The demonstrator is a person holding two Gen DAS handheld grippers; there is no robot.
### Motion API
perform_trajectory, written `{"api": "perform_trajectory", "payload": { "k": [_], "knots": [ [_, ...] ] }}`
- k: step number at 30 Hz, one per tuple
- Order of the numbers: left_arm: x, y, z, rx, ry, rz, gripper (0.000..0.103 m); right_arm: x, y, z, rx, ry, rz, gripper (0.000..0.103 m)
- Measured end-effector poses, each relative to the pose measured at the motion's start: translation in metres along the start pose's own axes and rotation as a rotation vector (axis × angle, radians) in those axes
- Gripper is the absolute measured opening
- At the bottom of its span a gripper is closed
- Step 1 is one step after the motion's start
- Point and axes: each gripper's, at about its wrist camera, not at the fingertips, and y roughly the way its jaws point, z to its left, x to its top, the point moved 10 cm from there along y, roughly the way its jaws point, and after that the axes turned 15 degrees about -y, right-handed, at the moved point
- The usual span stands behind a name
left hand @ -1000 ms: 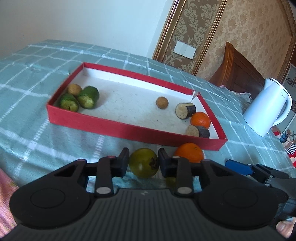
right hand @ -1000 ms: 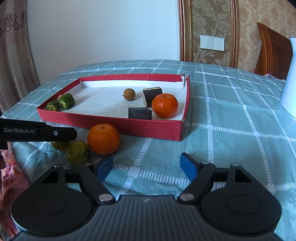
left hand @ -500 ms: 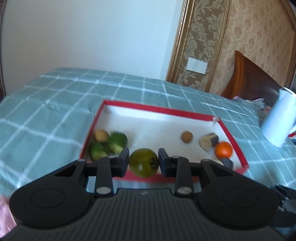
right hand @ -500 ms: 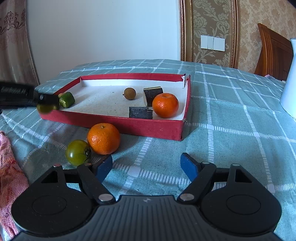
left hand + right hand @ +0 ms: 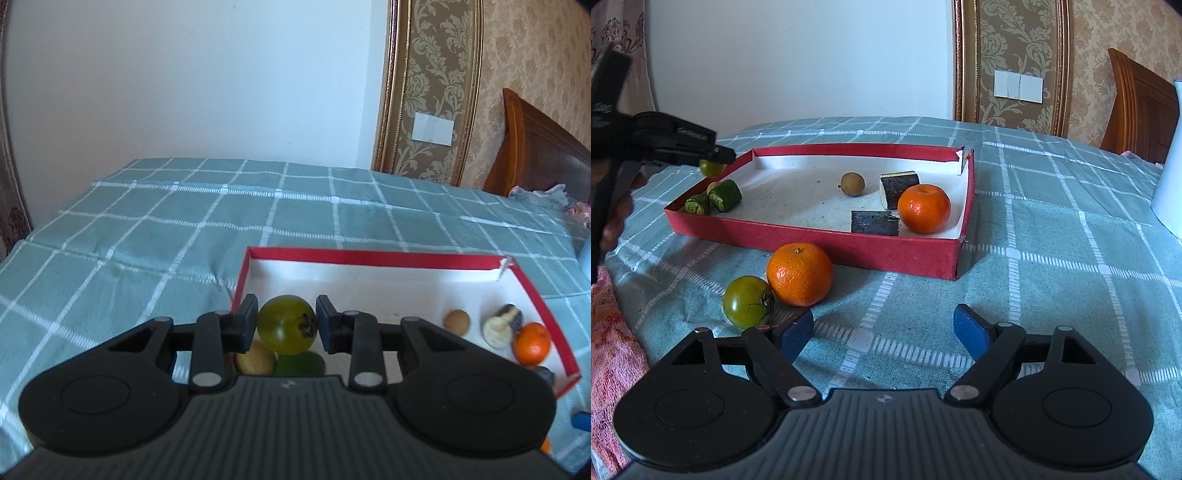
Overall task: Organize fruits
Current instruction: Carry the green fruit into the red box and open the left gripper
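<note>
Left gripper (image 5: 287, 323) has its fingers pinched on a green tomato (image 5: 287, 324), held over the near-left corner of the red box (image 5: 827, 242), above the other green bits. Looks like drop-off time: lower, let go. Right gripper (image 5: 884, 327) sits wide open, holding nothing, near the second green tomato (image 5: 748, 301) and orange (image 5: 799, 274) waiting on the counter.

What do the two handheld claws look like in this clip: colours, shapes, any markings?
Both are black plastic with ribbed bodies, two round housings and silver pivot pins. The left claw has black pads; white lettering on its side is unreadable. The right claw has blue pads. No cables visible.
</note>
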Motion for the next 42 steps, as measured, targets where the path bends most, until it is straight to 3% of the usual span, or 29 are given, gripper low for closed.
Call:
{"api": "perform_trajectory", "payload": {
  "k": [17,28,39,42],
  "knots": [
    [-0.004,0.045,0.011,0.048,0.024,0.059,0.031,0.0,0.002,0.002,-0.001,-0.02,0.009,0.087],
    [-0.005,0.04,0.009,0.063,0.042,0.057,0.031,0.0,0.002,0.003,0.0,-0.021,0.009,0.088],
    [0.008,0.016,0.01,0.089,0.05,-0.001,0.031,0.0,0.003,0.004,-0.001,-0.03,0.013,0.089],
    [0.013,0.007,0.014,0.074,0.017,-0.028,0.041,0.0,0.003,0.005,-0.001,-0.032,0.014,0.089]
  ]
}}
